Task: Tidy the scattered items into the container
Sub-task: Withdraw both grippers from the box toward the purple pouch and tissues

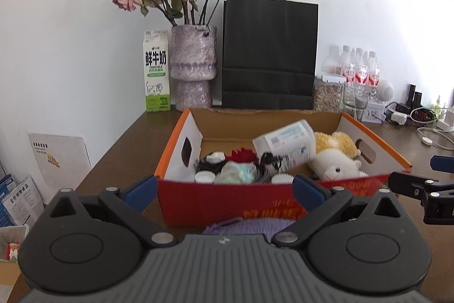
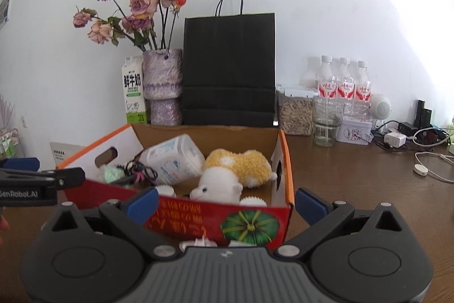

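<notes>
Most items, including a yellow-and-white plush toy (image 2: 238, 172) and a white plastic bottle (image 1: 286, 145), were already gathered in the red-and-orange cardboard box (image 1: 227, 203). Both the left gripper (image 1: 224, 189) and the right gripper (image 2: 225, 202) were spread and held nothing. A purple knitted piece (image 1: 247, 226), possibly left over, was glimpsed before the box.

Left gripper (image 1: 224, 190): black linkage arms, blue finger pads (image 1: 142, 188), silver pivot screws, round black discs, grey ribbed housing at 6 o'clock. Right gripper (image 2: 225, 203): identical build. Left gripper's side reads "GenRobot.AI", white lettering.
</notes>
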A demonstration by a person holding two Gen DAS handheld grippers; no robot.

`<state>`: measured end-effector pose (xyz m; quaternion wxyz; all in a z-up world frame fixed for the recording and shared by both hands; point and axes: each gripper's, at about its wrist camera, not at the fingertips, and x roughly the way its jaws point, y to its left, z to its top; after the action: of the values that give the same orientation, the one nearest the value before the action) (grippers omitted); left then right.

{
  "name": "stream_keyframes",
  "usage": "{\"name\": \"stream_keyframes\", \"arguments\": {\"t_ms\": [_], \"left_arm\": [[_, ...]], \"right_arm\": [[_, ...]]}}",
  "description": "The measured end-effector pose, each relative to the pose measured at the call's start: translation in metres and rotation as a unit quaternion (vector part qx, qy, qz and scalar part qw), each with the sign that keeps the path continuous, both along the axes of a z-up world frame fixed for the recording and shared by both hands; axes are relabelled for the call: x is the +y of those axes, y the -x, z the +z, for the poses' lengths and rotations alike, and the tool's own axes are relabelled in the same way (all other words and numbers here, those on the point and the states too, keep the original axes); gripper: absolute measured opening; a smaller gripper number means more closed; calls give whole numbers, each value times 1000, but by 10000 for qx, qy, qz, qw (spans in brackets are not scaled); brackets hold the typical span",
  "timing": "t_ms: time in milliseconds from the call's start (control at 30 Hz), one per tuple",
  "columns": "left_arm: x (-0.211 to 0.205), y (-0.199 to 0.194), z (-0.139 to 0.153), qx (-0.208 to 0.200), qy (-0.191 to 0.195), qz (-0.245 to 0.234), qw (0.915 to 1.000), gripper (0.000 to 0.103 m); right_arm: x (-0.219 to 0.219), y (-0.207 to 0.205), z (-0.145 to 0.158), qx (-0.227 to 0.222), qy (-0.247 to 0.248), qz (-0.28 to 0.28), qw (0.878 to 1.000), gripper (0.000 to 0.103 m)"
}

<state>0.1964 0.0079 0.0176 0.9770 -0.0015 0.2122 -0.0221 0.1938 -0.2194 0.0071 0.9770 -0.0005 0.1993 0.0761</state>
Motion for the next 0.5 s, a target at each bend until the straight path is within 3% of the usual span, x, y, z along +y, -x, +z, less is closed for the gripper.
{"name": "stream_keyframes", "arguments": {"t_ms": [500], "left_arm": [[-2, 14, -28, 731, -30, -327, 9968, 103]], "right_arm": [[-15, 10, -40, 883, 199, -45, 9959, 103]]}}
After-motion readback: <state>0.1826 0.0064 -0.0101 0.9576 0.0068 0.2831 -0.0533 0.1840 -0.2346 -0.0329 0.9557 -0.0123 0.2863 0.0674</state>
